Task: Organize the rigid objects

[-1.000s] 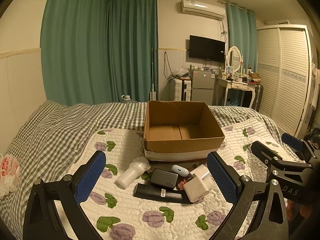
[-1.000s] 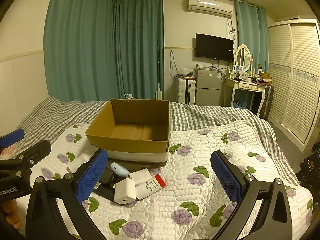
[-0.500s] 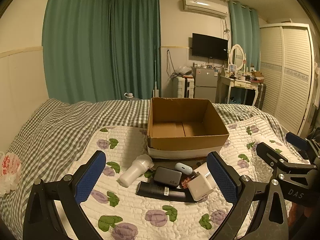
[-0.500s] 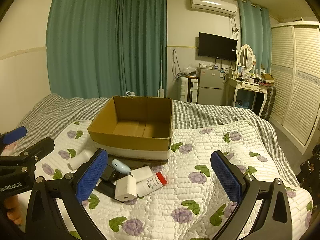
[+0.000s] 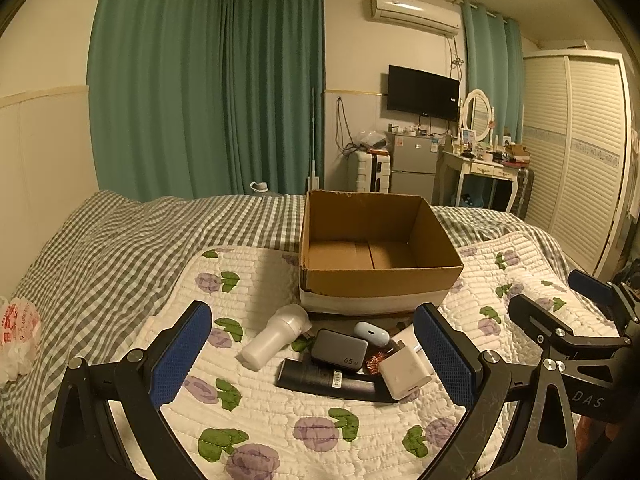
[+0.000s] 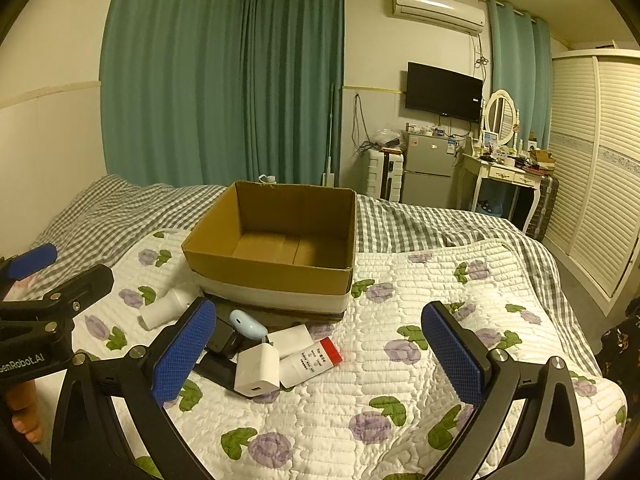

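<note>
An open, empty cardboard box (image 5: pixel 376 276) (image 6: pixel 272 276) stands on the flowered quilt. In front of it lies a pile: a white cylinder (image 5: pixel 276 336) (image 6: pixel 168 306), a dark grey 65w charger (image 5: pixel 339 351), a pale blue earbud case (image 5: pixel 372 332) (image 6: pixel 248 324), a white cube charger (image 5: pixel 404 372) (image 6: pixel 257 370), a long black bar (image 5: pixel 320 380) and a white tube with a red cap (image 6: pixel 310 362). My left gripper (image 5: pixel 312 356) is open and empty, above the pile. My right gripper (image 6: pixel 320 356) is open and empty, just right of the pile.
The flowered quilt (image 6: pixel 440 320) lies on a checked bedspread (image 5: pixel 100 256). A white plastic bag (image 5: pixel 18 332) sits at the left edge of the bed. A wardrobe (image 6: pixel 600 168), dressing table (image 6: pixel 504 176) and small fridge (image 6: pixel 426 164) stand beyond the bed.
Both grippers have tilted and drawn slightly closer to the bed; the box and pile sit a little higher and nearer in view. Nothing was gripped.
</note>
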Demonstrator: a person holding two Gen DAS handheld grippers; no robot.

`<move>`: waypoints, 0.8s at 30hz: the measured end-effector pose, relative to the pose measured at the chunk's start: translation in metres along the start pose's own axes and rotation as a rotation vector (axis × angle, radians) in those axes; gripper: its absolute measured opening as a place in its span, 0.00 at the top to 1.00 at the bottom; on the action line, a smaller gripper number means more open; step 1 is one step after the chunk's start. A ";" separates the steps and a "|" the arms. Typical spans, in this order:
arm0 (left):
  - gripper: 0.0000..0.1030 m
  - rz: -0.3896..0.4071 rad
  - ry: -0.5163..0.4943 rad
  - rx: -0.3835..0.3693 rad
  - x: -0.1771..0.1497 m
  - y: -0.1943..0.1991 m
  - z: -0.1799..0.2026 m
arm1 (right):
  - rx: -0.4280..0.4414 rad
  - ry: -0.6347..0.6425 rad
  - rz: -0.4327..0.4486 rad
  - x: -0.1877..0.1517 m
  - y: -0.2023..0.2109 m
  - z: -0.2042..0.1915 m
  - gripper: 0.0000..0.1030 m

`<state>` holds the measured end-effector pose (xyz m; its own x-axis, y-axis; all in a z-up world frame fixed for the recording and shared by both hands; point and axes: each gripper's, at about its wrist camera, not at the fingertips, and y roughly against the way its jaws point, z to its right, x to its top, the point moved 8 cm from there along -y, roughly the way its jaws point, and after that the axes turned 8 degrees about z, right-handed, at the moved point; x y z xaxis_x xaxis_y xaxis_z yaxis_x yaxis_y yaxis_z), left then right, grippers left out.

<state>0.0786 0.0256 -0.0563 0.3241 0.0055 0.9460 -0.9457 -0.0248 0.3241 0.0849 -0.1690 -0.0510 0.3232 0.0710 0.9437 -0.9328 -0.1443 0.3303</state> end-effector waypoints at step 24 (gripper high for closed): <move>0.00 -0.005 0.016 0.003 -0.003 0.000 -0.006 | 0.030 0.024 -0.044 -0.013 -0.008 -0.014 0.00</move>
<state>0.0771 0.0318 -0.0589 0.3287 0.0218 0.9442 -0.9438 -0.0282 0.3292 0.0858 -0.1551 -0.0663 0.3595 0.1015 0.9276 -0.9124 -0.1703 0.3722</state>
